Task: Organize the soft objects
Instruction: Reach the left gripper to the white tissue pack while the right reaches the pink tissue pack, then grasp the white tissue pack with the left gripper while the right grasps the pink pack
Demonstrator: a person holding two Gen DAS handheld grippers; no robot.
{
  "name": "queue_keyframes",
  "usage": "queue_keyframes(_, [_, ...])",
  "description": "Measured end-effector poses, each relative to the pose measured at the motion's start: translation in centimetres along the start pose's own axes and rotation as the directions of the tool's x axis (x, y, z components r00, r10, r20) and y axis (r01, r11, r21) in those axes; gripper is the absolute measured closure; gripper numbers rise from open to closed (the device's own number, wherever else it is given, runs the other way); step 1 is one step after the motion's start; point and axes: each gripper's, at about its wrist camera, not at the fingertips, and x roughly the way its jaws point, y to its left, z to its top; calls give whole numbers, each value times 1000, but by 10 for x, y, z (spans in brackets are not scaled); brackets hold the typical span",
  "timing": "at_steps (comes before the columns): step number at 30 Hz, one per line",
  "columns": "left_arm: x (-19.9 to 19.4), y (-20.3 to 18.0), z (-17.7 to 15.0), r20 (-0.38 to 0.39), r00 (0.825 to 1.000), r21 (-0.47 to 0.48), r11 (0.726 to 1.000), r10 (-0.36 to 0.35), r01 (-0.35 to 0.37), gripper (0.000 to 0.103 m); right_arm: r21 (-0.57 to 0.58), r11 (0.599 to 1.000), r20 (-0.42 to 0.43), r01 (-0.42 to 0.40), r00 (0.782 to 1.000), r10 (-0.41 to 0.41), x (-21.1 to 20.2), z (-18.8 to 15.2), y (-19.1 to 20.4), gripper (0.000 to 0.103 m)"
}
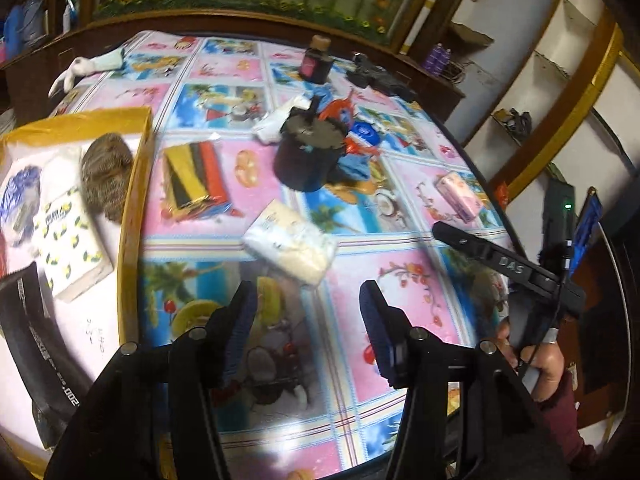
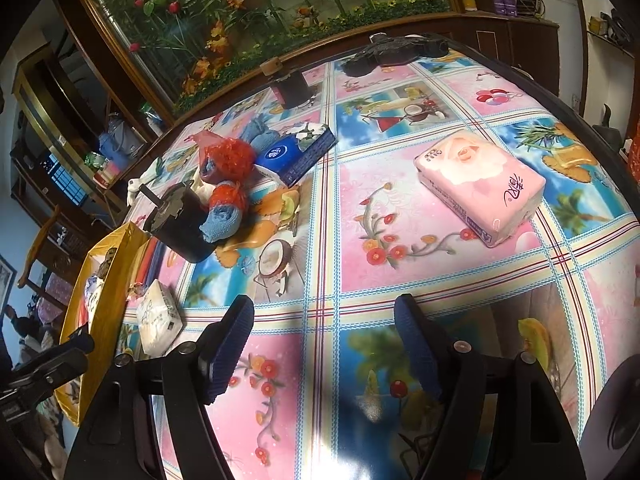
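My left gripper (image 1: 308, 320) is open and empty above the patterned tablecloth, just short of a white tissue pack (image 1: 290, 242). A yellow box (image 1: 136, 200) at the left holds a lemon-print tissue pack (image 1: 70, 246), a brown furry thing (image 1: 106, 174) and a blue-white item (image 1: 20, 200). A striped yellow, black and red cloth (image 1: 196, 176) lies beside the box. My right gripper (image 2: 324, 340) is open and empty; a pink tissue pack (image 2: 480, 186) lies ahead to its right. Red and blue soft items (image 2: 228, 184) and a blue tissue box (image 2: 296, 152) lie at the left.
A black cylinder container (image 1: 308, 152) stands mid-table, also in the right wrist view (image 2: 180, 220). A dark jar (image 1: 316, 62) and a black device (image 1: 380, 76) sit at the far edge. A white plush toy (image 1: 86, 68) lies far left. Shelves stand to the right.
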Motion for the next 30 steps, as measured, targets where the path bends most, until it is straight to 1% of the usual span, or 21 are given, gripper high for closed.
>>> queue_keyframes(3, [11, -6, 2, -1, 1000, 9, 1000, 23, -23, 51, -10, 1000, -1, 7, 1000, -7, 0, 0, 1, 30])
queue_keyframes(4, [14, -9, 4, 5, 999, 20, 999, 37, -37, 52, -13, 1000, 0, 9, 1000, -9, 0, 0, 2, 30])
queue_keyframes(5, [19, -14, 9, 16, 998, 35, 997, 65, -65, 51, -15, 1000, 2, 11, 1000, -11, 0, 0, 2, 30])
queue_keyframes(6, [24, -17, 13, 24, 995, 49, 994, 98, -99, 49, -18, 1000, 4, 12, 1000, -12, -1, 0, 3, 30])
queue_keyframes(7, [30, -19, 17, 33, 990, 59, 989, 136, -137, 41, -21, 1000, 8, 9, 1000, -9, -1, 0, 3, 30])
queue_keyframes(9, [45, -20, 25, 38, 978, 63, 976, 206, -208, 33, -29, 1000, 24, 4, 1000, -3, -6, 1, 4, 30])
queue_keyframes(11, [61, -18, 29, 4, 972, 69, 970, 235, -234, 33, -1, 999, 37, -35, 999, 35, -17, 8, -1, 30])
queue_keyframes(12, [67, -17, 29, -16, 971, 68, 970, 237, -235, 33, 21, 998, 47, -59, 997, 58, -23, 13, -5, 30])
queue_keyframes(14, [74, -15, 28, -40, 978, 50, 978, 206, -204, 30, 64, 994, 75, -84, 994, 79, -36, 29, -16, 27])
queue_keyframes(16, [75, -15, 26, -32, 982, 48, 981, 189, -187, 30, 87, 994, 100, -64, 993, 55, -45, 43, -26, 23])
queue_keyframes(17, [75, -15, 25, -27, 983, 54, 982, 184, -182, 31, 89, 995, 105, -39, 994, 30, -46, 50, -30, 21])
queue_keyframes(20, [70, -13, 23, -15, 990, 50, 989, 143, -142, 40, 95, 995, 75, 40, 996, -47, -38, 56, -37, 21])
queue_keyframes(21, [67, -12, 22, -10, 992, 40, 991, 129, -128, 49, 106, 993, 68, 58, 996, -66, -34, 56, -38, 21])
queue_keyframes(24, [60, -7, 20, -7, 997, 11, 997, 78, -78, 50, 122, 986, 46, 111, 992, -118, -20, 59, -46, 21])
queue_keyframes(27, [52, -7, 18, 1, 999, 6, 999, 48, -48, 50, 97, 975, 32, 198, 979, -202, -3, 68, -45, 21])
queue_keyframes(30, [45, -8, 16, 11, 1000, -1, 1000, 22, -22, 49, 48, 961, 20, 274, 961, -275, 13, 78, -40, 21])
